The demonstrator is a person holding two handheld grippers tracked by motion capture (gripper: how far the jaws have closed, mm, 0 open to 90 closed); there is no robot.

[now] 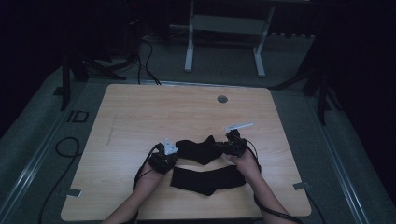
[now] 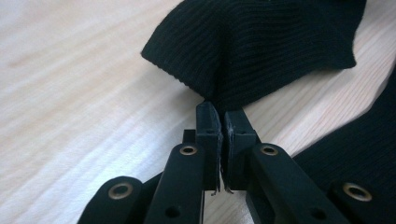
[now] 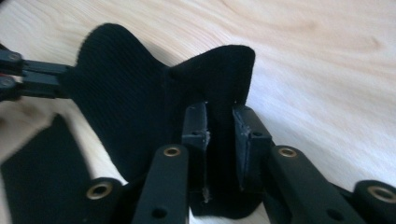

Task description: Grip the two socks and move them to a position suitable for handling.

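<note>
The left claw [image 2: 223, 122] is clamped on the cuff of the upper sock [image 1: 201, 148], which lies near the middle of the table [image 1: 140, 112]. At its 3 o'clock end, the right claw [image 3: 219, 116] stands apart around the cloth, not pinching. A second sock [image 1: 205, 181] lies at 6 o'clock, untouched; pairing seems barely begun.

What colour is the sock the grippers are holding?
The sock is black with fine ribbing, which shows best in the left gripper view.
</note>
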